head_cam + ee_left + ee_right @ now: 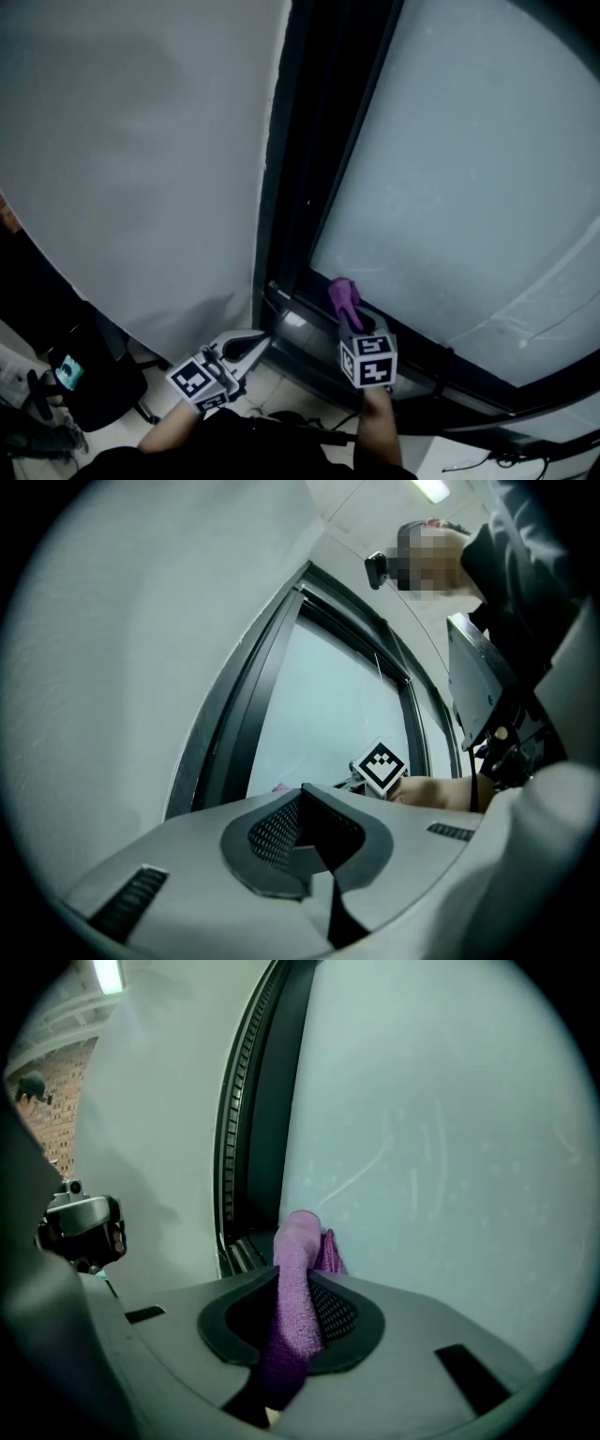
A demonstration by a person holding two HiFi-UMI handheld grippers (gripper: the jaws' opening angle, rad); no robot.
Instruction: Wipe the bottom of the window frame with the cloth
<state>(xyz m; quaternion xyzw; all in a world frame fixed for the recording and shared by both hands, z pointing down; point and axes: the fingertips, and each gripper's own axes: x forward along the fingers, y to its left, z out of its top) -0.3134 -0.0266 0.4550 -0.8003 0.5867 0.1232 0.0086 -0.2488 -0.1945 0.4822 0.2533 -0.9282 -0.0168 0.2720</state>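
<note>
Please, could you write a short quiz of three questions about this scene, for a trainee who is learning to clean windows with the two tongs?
1. True or false: the purple cloth is held by the left tongs.
2. Where is the cloth now? A) at the lower left corner of the glass pane, by the bottom of the window frame; B) inside a bucket; C) over the person's shoulder.
3. What is between the jaws of the left tongs?

Key: 1) False: the right tongs grip it. 2) A. 3) Nothing; the jaws are closed together.
</note>
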